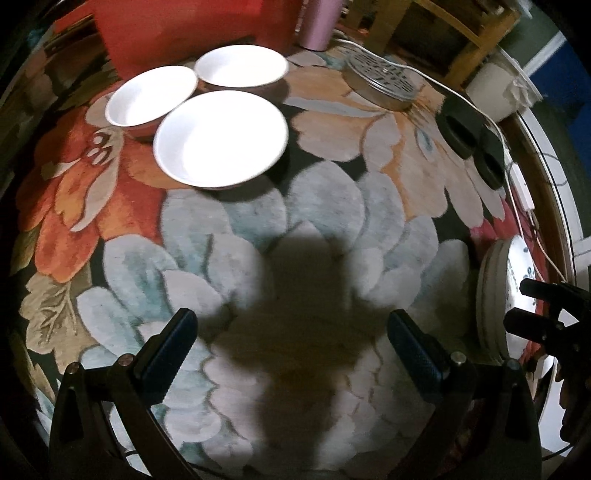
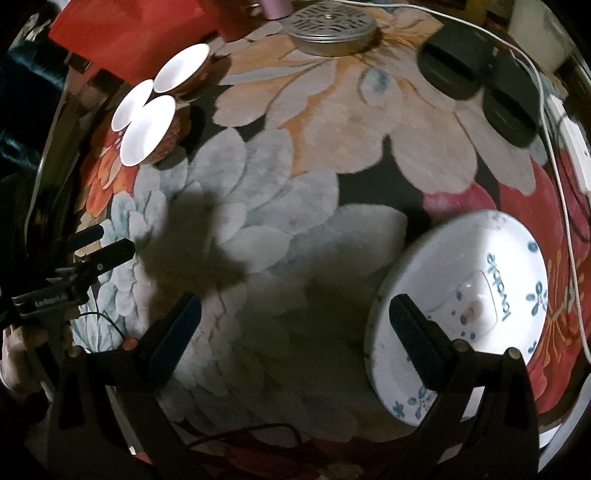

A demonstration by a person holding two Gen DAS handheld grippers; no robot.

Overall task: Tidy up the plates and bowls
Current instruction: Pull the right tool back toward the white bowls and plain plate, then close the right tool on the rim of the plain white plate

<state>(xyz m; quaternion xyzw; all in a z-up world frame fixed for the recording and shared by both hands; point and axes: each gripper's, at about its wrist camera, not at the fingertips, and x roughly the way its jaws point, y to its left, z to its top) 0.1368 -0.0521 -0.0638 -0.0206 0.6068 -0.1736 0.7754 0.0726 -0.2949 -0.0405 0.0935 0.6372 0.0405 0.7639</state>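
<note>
Three white bowls stand close together on the floral cloth: the nearest bowl (image 1: 221,138) (image 2: 147,129), one to its left (image 1: 151,96) (image 2: 131,103) and one behind (image 1: 242,66) (image 2: 181,66). A stack of white plates with blue flowers (image 2: 461,251) (image 1: 487,295) lies at the right. My left gripper (image 1: 291,332) (image 2: 114,240) is open over bare cloth, well short of the bowls. My right gripper (image 2: 295,306) (image 1: 524,304) is open too, its right finger (image 2: 417,332) over the left rim of the plates. Neither holds anything.
At the back lie a round perforated metal lid (image 1: 384,83) (image 2: 328,33), two black round pads (image 1: 460,127) (image 2: 450,70), a pink cylinder (image 1: 319,26) and a red box (image 1: 184,33). A white cable (image 1: 517,184) runs along the right edge. A hand (image 2: 22,354) holds the left gripper.
</note>
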